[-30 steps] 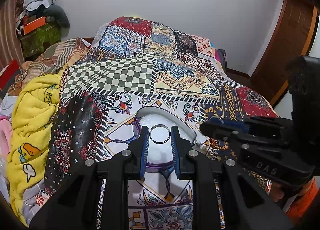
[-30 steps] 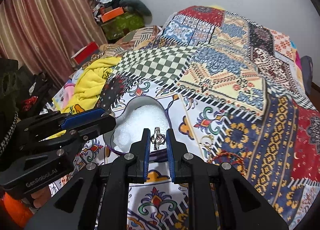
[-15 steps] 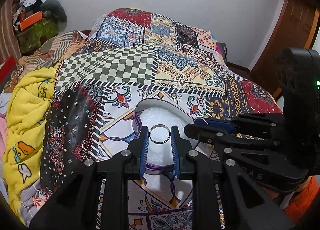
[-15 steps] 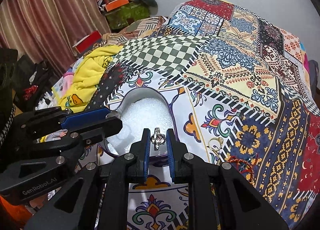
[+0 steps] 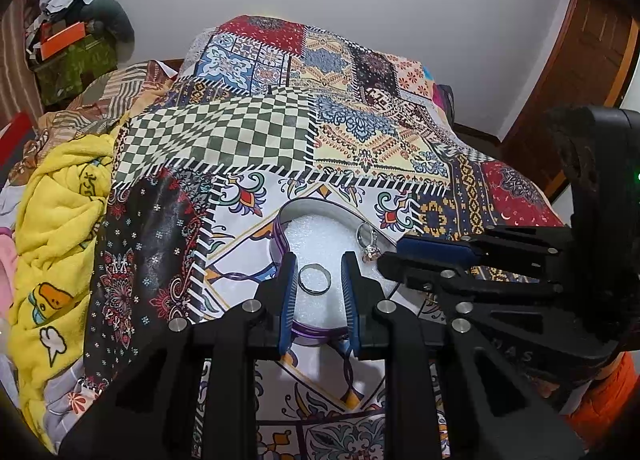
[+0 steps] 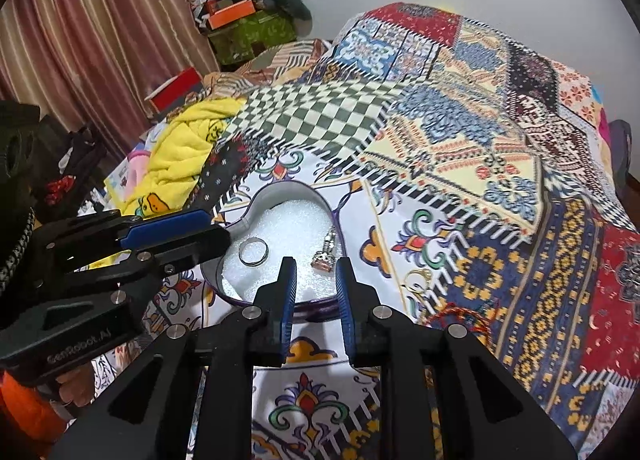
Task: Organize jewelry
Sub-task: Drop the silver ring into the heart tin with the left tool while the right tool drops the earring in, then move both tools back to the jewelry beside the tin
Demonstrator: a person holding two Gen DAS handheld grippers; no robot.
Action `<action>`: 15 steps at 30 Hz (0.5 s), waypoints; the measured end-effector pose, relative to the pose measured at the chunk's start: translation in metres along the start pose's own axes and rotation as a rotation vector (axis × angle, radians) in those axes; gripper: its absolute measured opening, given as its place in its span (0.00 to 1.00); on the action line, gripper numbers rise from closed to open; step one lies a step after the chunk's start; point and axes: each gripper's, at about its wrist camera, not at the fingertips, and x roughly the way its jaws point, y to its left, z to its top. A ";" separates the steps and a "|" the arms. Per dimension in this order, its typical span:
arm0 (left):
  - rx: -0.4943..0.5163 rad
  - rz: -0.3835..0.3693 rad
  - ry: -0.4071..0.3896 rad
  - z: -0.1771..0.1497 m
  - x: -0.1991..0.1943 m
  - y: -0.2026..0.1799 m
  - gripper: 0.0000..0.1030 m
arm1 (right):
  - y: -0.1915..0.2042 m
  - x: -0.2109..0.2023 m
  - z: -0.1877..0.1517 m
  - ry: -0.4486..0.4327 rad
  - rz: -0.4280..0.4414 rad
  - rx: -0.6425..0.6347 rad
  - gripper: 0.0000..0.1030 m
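Two handheld grippers hover over a heart-shaped tin (image 6: 296,190) lined w/ white foam, sitting on a patchwork bedspread (image 6: 460,132).

Left gripper (image 5: 316,280): jaws apart, holding nothing. A plain silver band (image 5: 315,278) lies flat on the foam between its blue pads, touching neither.

Right gripper (image 6: 315,274): jaws also apart, empty. A ring w/ a pinkish stone (image 6: 325,250) rests on the foam just ahead of its tips, leaning toward the tin's wall at about 2 o'clock from the band.

On the spread at roughly 3 o'clock from the tin, outside it, lie a thin gold ring (image 6: 418,278) and a red-orange beaded string (image 6: 456,314) (partly hidden behind the right gripper's arm).

Handling, as a judgement: both rings are light, hard and slippery, likely to roll or flick away under a pinch. The gold ring looks best taken across its band, edge to edge, w/ pads closing slowly. The bead string is limp, so grab mid-length and expect the ends to dangle.
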 end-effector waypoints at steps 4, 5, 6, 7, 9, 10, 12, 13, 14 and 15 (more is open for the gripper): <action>0.006 0.014 -0.014 0.000 -0.010 -0.002 0.20 | -0.005 -0.016 -0.004 -0.021 -0.026 0.022 0.18; 0.008 0.016 -0.015 -0.001 -0.013 -0.003 0.20 | -0.007 -0.020 -0.005 -0.026 -0.035 0.028 0.18; 0.010 0.017 -0.016 -0.002 -0.015 -0.003 0.20 | -0.009 -0.024 -0.007 -0.030 -0.047 0.033 0.18; 0.013 0.020 -0.017 -0.003 -0.017 -0.005 0.21 | -0.010 -0.028 -0.008 -0.034 -0.060 0.036 0.18; 0.024 0.036 -0.020 -0.005 -0.021 -0.009 0.24 | -0.013 -0.036 -0.012 -0.042 -0.079 0.043 0.18; 0.031 0.045 -0.021 -0.007 -0.023 -0.011 0.26 | -0.014 -0.040 -0.014 -0.046 -0.086 0.049 0.18; 0.038 0.047 -0.019 -0.010 -0.027 -0.015 0.28 | -0.020 -0.048 -0.020 -0.053 -0.100 0.067 0.18; 0.041 0.043 -0.016 -0.012 -0.028 -0.018 0.28 | -0.023 -0.052 -0.024 -0.055 -0.108 0.075 0.18; 0.045 0.041 -0.013 -0.013 -0.029 -0.020 0.28 | -0.026 -0.055 -0.026 -0.057 -0.115 0.083 0.18; 0.049 0.042 -0.011 -0.015 -0.030 -0.023 0.28 | -0.028 -0.058 -0.029 -0.059 -0.123 0.092 0.18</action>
